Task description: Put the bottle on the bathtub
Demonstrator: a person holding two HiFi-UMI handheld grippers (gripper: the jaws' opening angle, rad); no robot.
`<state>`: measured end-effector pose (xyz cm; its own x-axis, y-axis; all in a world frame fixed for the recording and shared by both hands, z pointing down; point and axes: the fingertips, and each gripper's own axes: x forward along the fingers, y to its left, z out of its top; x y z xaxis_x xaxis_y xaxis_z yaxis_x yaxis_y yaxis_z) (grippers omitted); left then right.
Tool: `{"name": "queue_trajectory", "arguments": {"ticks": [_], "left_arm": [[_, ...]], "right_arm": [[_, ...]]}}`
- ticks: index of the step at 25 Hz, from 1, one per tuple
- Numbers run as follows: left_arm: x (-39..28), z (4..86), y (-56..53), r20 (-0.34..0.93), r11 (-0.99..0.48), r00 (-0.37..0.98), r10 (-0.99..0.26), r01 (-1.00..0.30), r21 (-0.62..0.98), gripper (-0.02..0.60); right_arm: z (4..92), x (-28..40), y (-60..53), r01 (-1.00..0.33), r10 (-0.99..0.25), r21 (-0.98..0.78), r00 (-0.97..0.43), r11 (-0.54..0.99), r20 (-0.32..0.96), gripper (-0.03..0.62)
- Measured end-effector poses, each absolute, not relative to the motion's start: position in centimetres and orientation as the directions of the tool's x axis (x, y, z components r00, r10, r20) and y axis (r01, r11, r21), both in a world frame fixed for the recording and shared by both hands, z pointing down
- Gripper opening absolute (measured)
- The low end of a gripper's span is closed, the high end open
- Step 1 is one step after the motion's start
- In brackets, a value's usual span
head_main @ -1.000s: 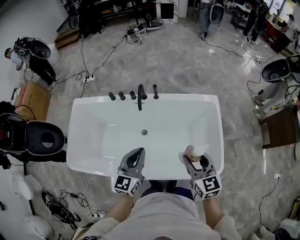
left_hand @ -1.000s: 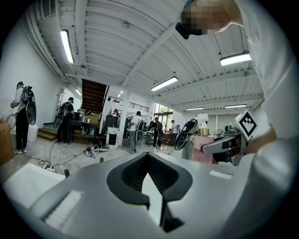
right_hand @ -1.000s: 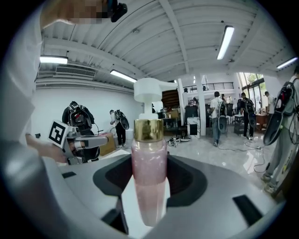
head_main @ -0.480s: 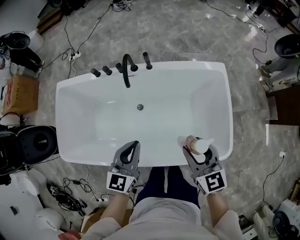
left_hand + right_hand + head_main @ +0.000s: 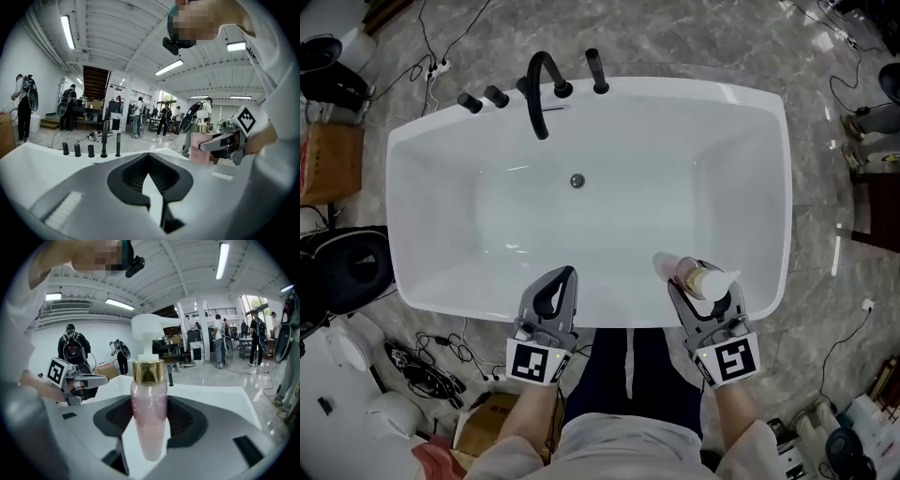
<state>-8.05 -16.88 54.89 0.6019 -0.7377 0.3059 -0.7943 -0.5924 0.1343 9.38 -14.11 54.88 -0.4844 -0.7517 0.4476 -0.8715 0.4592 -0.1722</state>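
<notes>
The bathtub [image 5: 675,86] is looming closer.
The right tongs [image 5: 701,283] are pinching a pink pump bottle [image 5: 689,272]; left tongs [image 5: 562,278] pressed together.

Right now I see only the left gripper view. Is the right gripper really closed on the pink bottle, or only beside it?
Observer: Closed on it. In the right gripper view both jaws of the right gripper press the bottle on its pink body, below the gold collar.
Operator: Where is it over the tub?
Observer: In the head view it is at the bathtub near rim, toward the right corner.
Operator: Does its base rest there already?
Observer: Not visible: from above, the bottle and the gripper hide the base.
</notes>
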Motion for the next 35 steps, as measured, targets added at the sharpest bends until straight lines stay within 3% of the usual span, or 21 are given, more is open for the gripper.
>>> {"name": "queue_trajectory", "arguments": {"ticks": [16,26,35], "left_arm": [[-9.3,59.7,-19.4,0.296,-0.549,0.565,-0.77,-0.823,0.144,0.005],[-9.9,60.9,-19.6,0.323,-0.552,0.572,-0.754,-0.818,0.162,0.005],[-11.6,60.9,-19.2,0.34,-0.537,0.559,-0.756,-0.827,0.165,0.005]], "right_arm": [[62.2,9.7,-21.0,-0.896,-0.788,-0.119,-0.435,0.429,0.435,0.215],[63.6,9.9,-35.4,-0.915,-0.848,-0.078,-0.396,0.395,0.351,0.215],[63.9,10.8,-48.7,-0.924,-0.858,-0.046,-0.371,0.38,0.355,0.215]]}}
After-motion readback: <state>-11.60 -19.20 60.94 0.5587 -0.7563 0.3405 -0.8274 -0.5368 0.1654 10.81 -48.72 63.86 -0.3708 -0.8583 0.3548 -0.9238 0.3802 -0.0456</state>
